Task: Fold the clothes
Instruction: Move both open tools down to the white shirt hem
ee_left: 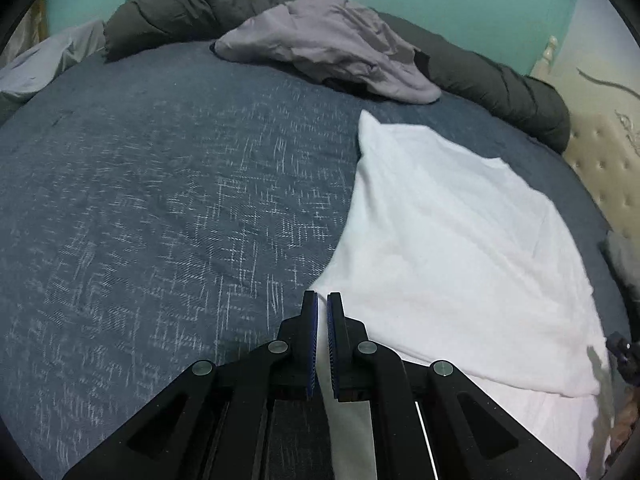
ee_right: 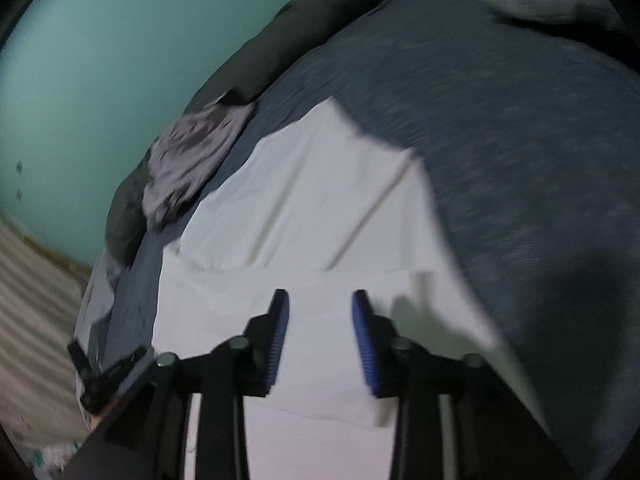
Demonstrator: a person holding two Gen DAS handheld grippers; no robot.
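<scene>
- White cotton garment (ee_left: 452, 240) lies spread on my dark blue flecked bedspread (ee_left: 160, 200), one side turned over on itself.
- My left gripper (ee_left: 322, 304) is clamped on its near edge, with white fabric running back between the narrow jaws.
- My right gripper (ee_right: 320, 304) hangs above the white cloth, jaws parted, nothing between them (view blurred).
- Crumpled lilac-grey garment (ee_left: 332, 44) lies at the far edge against a dark grey rolled duvet (ee_left: 180, 8).

The right gripper (ee_right: 320, 298) hangs with fingers (ee_right: 278, 332) apart above a white garment (ee_right: 304, 200) spread on the bed (ee_right: 500, 100).
</scene>
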